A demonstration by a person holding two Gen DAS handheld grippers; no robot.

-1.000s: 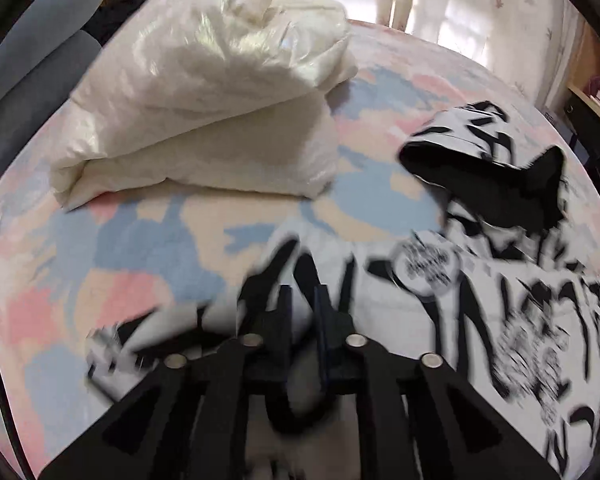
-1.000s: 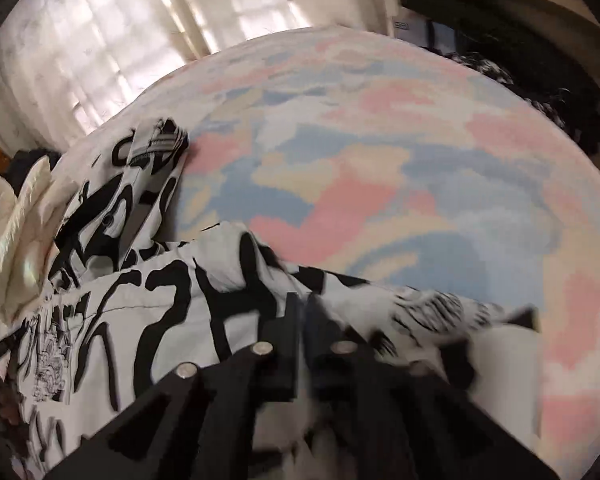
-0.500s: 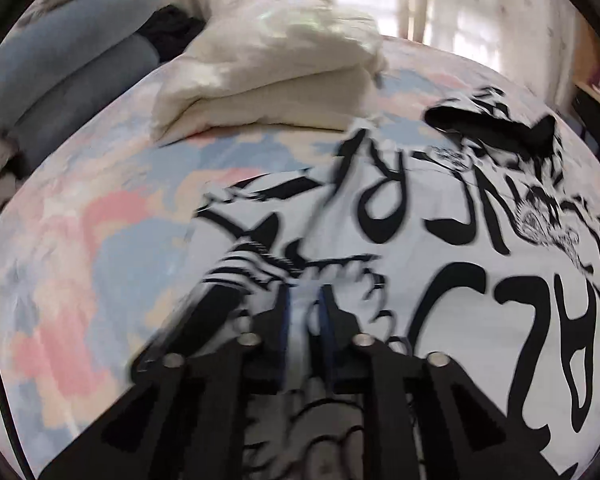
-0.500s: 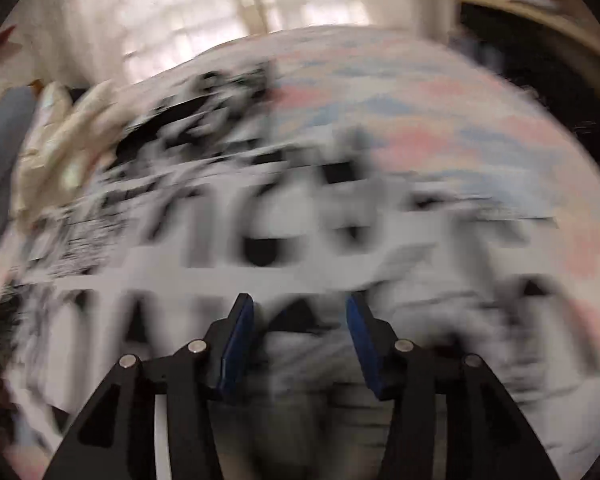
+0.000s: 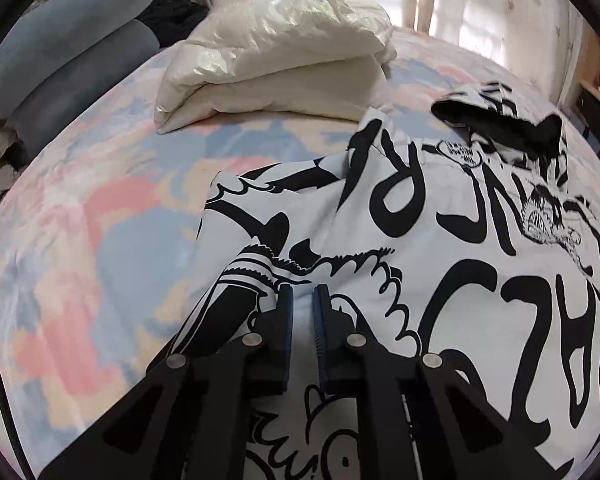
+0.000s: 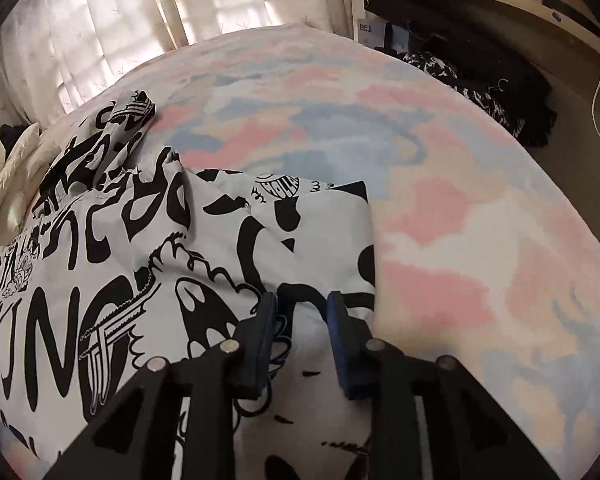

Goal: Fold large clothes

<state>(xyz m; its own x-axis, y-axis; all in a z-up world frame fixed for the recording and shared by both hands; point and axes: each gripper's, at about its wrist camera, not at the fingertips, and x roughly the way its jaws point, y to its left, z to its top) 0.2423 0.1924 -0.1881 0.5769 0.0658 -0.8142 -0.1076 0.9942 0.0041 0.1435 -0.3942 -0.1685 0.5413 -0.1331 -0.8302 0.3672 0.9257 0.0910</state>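
— Jaws first: how do yours stand?

— On my left gripper (image 5: pixel 302 292) they are almost together, only a slit between the blue pads. White cloth shows in that slit; whether it is pinched I cannot tell. On my right gripper (image 6: pixel 302 300) they have just been closing, yet the pads stand apart, with cloth in the gap and neither pad pressing it.

— What cloth is that?

— The black-and-white printed garment (image 5: pixel 420 240). It lies spread on the pastel bedspread (image 5: pixel 100 220), directly under both grippers, and each points down at one of its near corners. A sleeve is folded in across the body just beyond my left pads.

— And further off?

— The garment's far end is bunched, showing black lining. Just beyond it sits a folded cream puffer jacket (image 5: pixel 280 60), beside grey-blue pillows (image 5: pixel 60 60). Off the bed's right side is a dark heap of clothes (image 6: pixel 500 88), and sunlit curtains (image 6: pixel 100 20) hang at the back.
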